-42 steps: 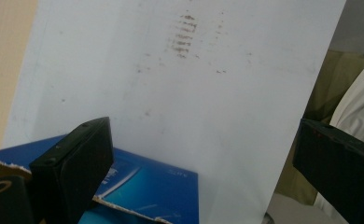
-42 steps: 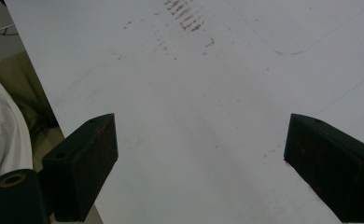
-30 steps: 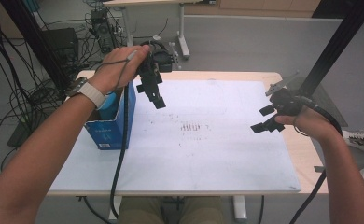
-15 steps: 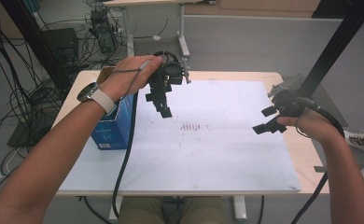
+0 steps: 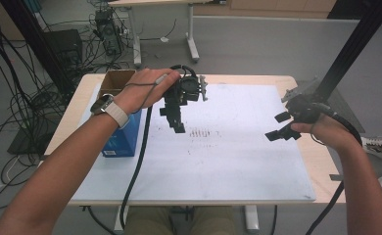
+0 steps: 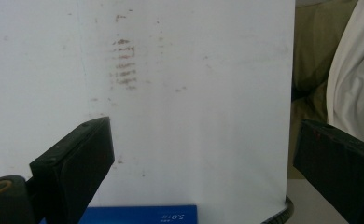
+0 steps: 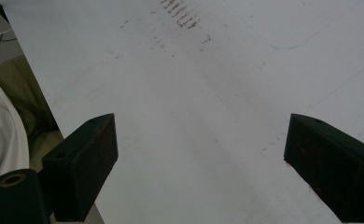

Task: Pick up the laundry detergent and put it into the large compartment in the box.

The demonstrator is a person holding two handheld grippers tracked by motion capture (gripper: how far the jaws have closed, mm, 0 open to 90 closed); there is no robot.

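Note:
My left gripper (image 5: 175, 120) hangs open over the white sheet (image 5: 228, 161), just left of a patch of brown smudges (image 5: 201, 132). In the left gripper view its jaws (image 6: 203, 168) stand wide apart with nothing between them, and the smudges (image 6: 124, 63) lie ahead. My right gripper (image 5: 277, 126) hovers open near the sheet's right side. The right gripper view shows its jaws (image 7: 199, 163) spread over bare sheet, with the smudges (image 7: 182, 11) far ahead.
A blue box (image 5: 123, 137) with an open cardboard top (image 5: 115, 81) stands at the table's left, under my left forearm; its edge (image 6: 138, 215) lies near the left jaws. The wooden table edge (image 5: 326, 171) borders the sheet. Cables and a black post crowd the floor around.
My left gripper has swung right and nearer, from above the blue box out over the sheet beside the smudges. The right gripper has hardly moved.

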